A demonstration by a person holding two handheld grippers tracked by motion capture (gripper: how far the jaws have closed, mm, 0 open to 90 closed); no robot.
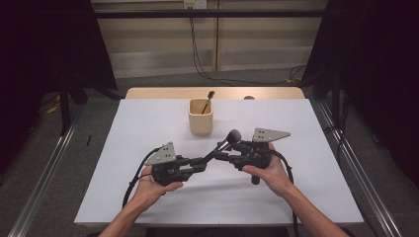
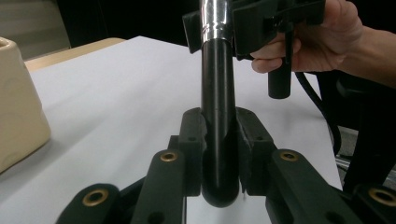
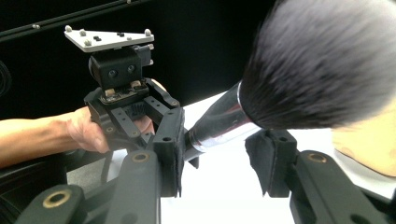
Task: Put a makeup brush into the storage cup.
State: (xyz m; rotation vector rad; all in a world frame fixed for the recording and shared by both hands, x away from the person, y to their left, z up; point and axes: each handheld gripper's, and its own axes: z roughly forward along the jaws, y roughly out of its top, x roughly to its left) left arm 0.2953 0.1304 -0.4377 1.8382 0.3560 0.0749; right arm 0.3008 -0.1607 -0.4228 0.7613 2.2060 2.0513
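Nearest the high camera, the person's two forearms come in from the bottom edge, each hand around a hand-held gripper above the white desk (image 1: 148,197).

The left hand-held gripper (image 1: 200,161) is clamped on the black handle end of a makeup brush (image 1: 222,144); in the left gripper view the pads press the handle (image 2: 217,140) from both sides, the rounded butt end sitting low between them. The brush's long axis runs up and to the right in the high view, from the left hand-held gripper toward the right one, with the dark bristle head (image 1: 233,135) pointing away from the person, toward the cup.

The right hand-held gripper (image 1: 228,154) sits at the silver ferrule (image 3: 217,130). In the right gripper view one pad touches the ferrule's side, while the other stands off it with a gap, so it has no grip on the brush.

The brush is held in the air over the middle of the desk. A beige cup (image 1: 200,117) stands just beyond the bristle head, with a thin dark stick (image 1: 207,101) leaning in it. The desk is bare to the left, the right and the near edge.
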